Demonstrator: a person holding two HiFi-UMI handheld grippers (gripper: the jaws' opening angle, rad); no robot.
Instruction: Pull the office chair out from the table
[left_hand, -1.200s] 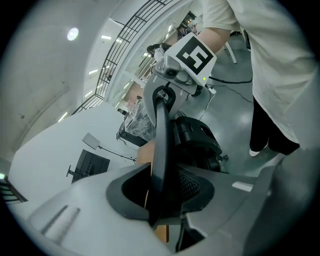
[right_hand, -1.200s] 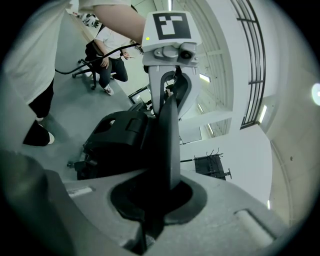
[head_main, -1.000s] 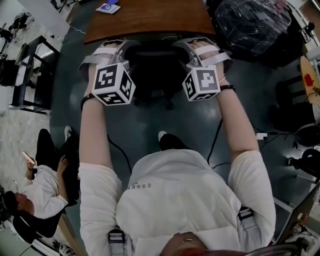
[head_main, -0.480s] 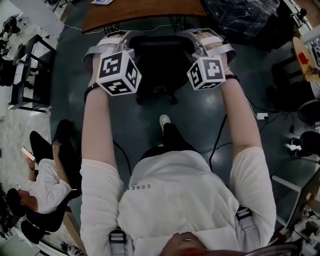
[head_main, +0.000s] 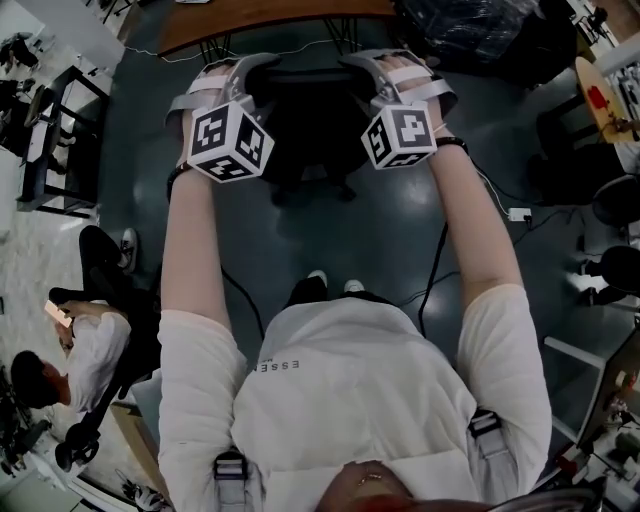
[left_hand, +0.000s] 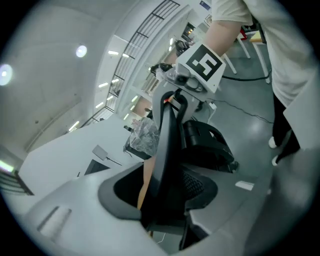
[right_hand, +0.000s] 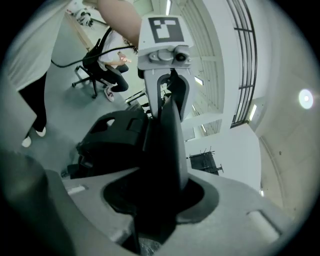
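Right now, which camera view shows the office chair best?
The head view: it shows the whole office chair from above, down to its base, with the table beyond. Each gripper view shows only the backrest's edge, very close, and a piece of the chair behind.

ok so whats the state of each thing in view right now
chair: upright, standing back from the table edge, held by neither gripper
table: near edge free of the chair
left gripper: jaws opening, one side edge of the chair back between them, gap showing beside it
right gripper: jaws opening, other side edge of the chair back between them
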